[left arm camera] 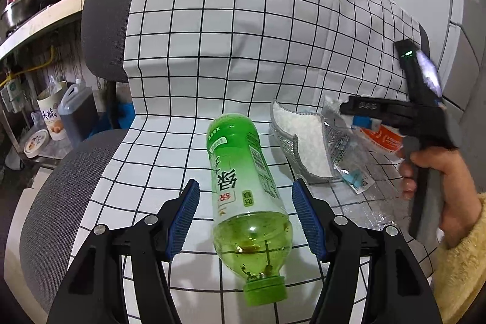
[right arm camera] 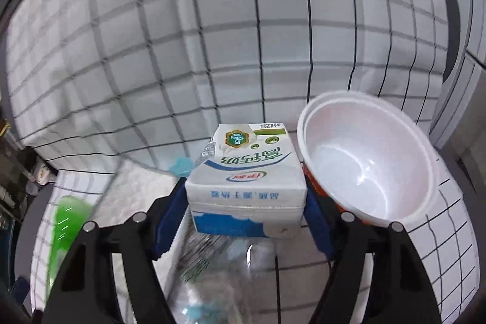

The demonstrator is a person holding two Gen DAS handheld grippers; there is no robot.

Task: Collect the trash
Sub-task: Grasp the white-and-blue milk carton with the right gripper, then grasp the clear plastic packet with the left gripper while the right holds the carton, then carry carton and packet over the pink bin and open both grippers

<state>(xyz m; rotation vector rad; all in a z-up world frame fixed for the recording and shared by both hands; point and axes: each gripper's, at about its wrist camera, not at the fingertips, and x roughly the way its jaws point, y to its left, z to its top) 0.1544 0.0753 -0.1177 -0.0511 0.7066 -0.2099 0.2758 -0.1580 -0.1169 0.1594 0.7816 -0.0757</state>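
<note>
A green tea bottle [left arm camera: 247, 190] lies on its side on the grid-pattern cloth [left arm camera: 231, 35] over a chair seat, cap toward me. My left gripper [left arm camera: 246, 207] is open, its blue pads on either side of the bottle, apart from it. My right gripper [right arm camera: 244, 204] is shut on a white and blue milk carton [right arm camera: 246, 181] and holds it above the seat. The right gripper also shows in the left wrist view [left arm camera: 395, 114], held by a hand at the right. The bottle shows blurred in the right wrist view [right arm camera: 65, 230].
A white disposable bowl [right arm camera: 367, 157] with an orange outside lies tilted right of the carton. A white cloth pad [left arm camera: 300, 141] and clear plastic wrappers [left arm camera: 346, 154] lie beside the bottle. Kitchen shelves with pots and jugs [left arm camera: 76, 111] stand at the left.
</note>
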